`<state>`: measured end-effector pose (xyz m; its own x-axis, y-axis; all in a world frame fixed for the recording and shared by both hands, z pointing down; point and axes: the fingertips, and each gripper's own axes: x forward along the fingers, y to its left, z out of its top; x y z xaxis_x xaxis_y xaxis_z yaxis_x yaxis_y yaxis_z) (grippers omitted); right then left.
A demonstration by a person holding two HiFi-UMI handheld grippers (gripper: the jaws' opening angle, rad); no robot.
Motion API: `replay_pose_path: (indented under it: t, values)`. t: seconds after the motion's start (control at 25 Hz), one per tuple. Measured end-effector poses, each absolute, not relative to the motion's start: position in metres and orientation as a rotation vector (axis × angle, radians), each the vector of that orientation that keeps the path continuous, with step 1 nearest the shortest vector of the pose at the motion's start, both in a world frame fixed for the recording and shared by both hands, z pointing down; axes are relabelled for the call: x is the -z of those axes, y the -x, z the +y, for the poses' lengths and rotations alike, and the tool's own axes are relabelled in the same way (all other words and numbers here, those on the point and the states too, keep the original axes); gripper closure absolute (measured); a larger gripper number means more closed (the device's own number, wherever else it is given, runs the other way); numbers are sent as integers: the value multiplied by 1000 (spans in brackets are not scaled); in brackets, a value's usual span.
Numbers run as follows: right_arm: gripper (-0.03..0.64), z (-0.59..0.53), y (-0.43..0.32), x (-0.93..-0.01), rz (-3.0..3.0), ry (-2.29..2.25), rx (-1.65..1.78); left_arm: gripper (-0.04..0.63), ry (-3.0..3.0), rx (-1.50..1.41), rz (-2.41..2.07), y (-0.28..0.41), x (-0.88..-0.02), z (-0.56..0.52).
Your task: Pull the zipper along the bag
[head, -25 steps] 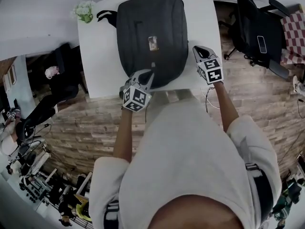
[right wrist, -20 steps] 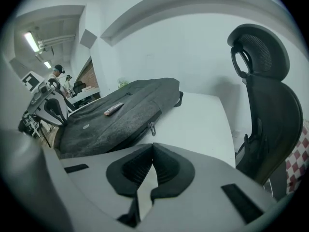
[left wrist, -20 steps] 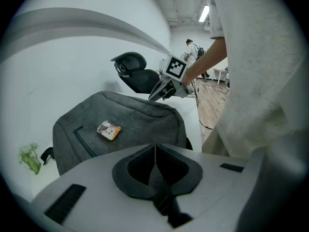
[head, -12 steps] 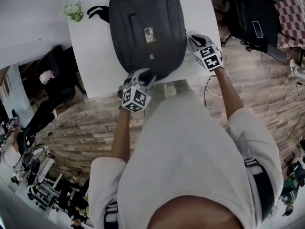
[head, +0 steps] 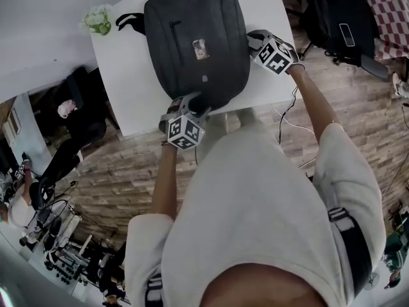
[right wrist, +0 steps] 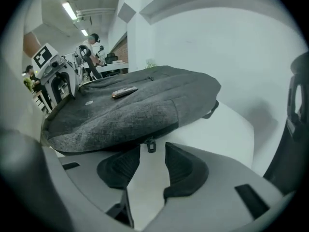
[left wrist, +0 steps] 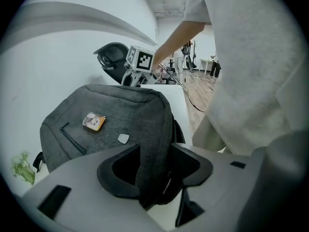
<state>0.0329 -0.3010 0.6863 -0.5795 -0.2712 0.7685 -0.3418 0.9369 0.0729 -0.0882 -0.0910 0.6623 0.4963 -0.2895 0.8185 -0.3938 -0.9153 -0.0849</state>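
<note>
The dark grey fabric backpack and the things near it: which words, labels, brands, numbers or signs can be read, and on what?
No word, brand or number can be read in any view.
Small orange rectangular badge on the dark grey fabric backpack: a picture, too small to read.
Small pale tag near it: blank or too small to tell.
White cubes with black square markers: code patterns, no letters.

Head view overhead; both gripper views near bag [head: 195, 43].
</note>
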Motion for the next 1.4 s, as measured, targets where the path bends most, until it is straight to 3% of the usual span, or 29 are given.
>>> replay_pose_path:
  t: [0.2, 0.36, 0.6, 1.0, 1.4]
  values:
    - [465, -303, -22, -683, -2202, -316, -26, 400, -2616, -1420, -568, 84, -671, -94]
    - [580, -301, -18, -685, -2187, -283, -4, 410, -2607, -1417, -578, 79, -673, -98]
    - [597, -311, -32, -682, -2100, -294, 29, 411, -2603, -1411, -590, 80, -675, -99]
    - [600, -313, -44, -684, -1806, -302, 384, 417, -2601, -1405, -632, 80, -676, -102]
    - [598, -264, -53, -690, -1703, -428, 272, 411, -2580, -1379, -631, 83, -680, -104]
